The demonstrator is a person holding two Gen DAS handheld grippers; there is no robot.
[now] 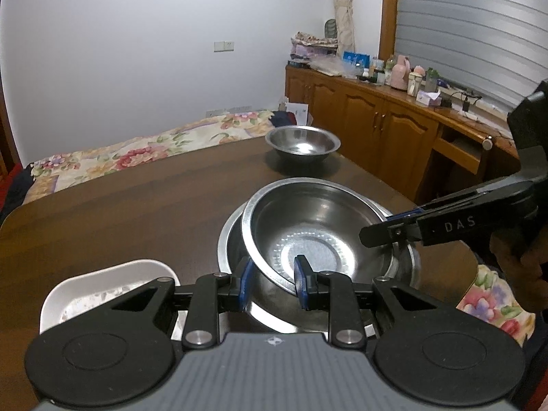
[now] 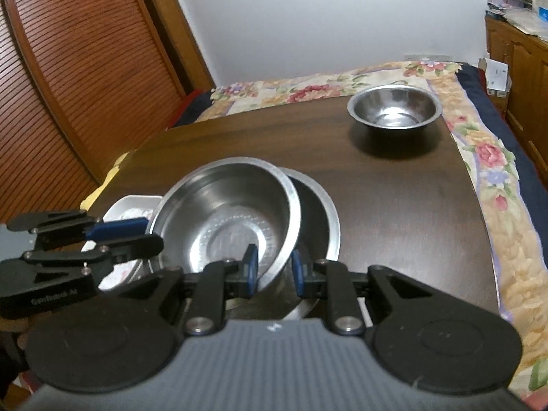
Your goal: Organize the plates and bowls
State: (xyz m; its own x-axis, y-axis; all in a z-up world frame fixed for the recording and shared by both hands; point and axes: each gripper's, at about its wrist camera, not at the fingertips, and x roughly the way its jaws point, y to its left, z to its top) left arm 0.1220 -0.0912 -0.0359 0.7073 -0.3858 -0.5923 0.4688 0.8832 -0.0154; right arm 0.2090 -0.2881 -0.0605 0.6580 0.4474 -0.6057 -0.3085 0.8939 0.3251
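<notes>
Upper steel bowl (image 1: pixel 315 226) sits tilted inside a larger steel bowl (image 1: pixel 409 267) near the front edge of the dark wood table (image 1: pixel 137 205). Shiny, wide flat rim, embossed dotted ring around the base. Not nested flush: its rim rides high on one side and overhangs the lower bowl's rim.

Left gripper (image 1: pixel 273 282): fingers straddle the upper bowl's near rim, one blue pad outside the wall, one inside. Pads look close to the metal, but can't tell if they're actually clamping.

Right gripper (image 2: pixel 273 273): same story on the opposite side, rim sits between its two blue pads, contact unclear. From the left wrist camera it comes in side-on, reaching level over the rim.

White rectangular dish (image 1: pixel 102 291) sits just beside the stack, on its left from the left wrist camera. Smaller steel bowl (image 1: pixel 303 144) stands upright, alone, near the far table corner, well apart.
</notes>
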